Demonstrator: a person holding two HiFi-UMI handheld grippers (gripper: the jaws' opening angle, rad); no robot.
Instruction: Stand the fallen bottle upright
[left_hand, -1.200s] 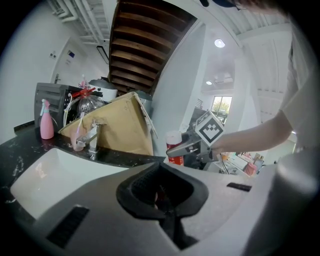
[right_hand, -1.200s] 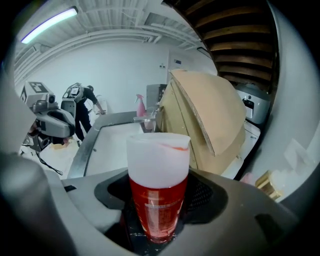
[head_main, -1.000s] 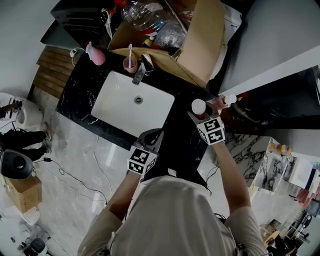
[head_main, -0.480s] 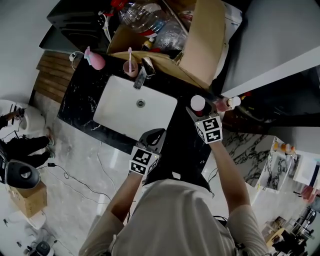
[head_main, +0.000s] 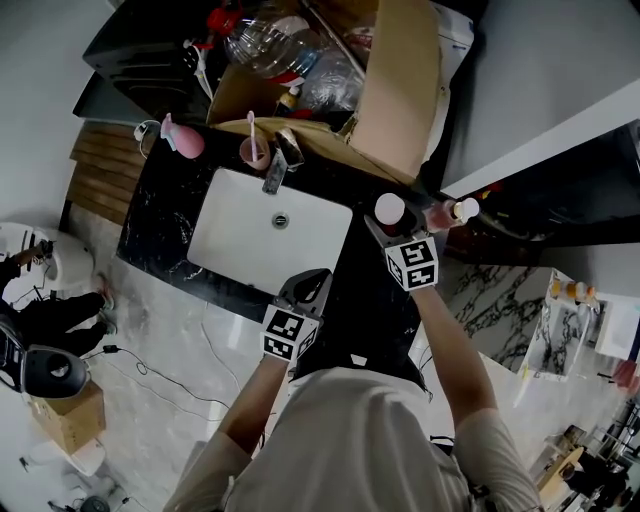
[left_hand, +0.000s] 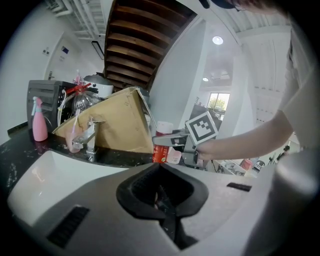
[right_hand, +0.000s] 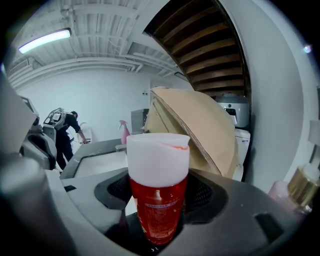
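A red bottle with a white cap (head_main: 390, 211) stands upright between the jaws of my right gripper (head_main: 386, 226), over the black counter (head_main: 365, 285) to the right of the sink. In the right gripper view the red bottle (right_hand: 158, 202) fills the middle, cap up, with the jaws shut on its lower body. The left gripper view shows the same bottle (left_hand: 160, 151) held in the right gripper (left_hand: 172, 143). My left gripper (head_main: 308, 286) hovers at the sink's near right corner, jaws shut on nothing.
A white sink (head_main: 240, 235) with a faucet (head_main: 276, 167) lies left of the bottle. Behind it stand a pink cup (head_main: 252, 152), a pink spray bottle (head_main: 185, 140) and an open cardboard box (head_main: 395, 90). A pale pink bottle (head_main: 446, 212) stands just right of the right gripper.
The right gripper keeps hold of the red bottle and has drifted slightly left and away. The left gripper has barely moved. The head camera has shifted a little.
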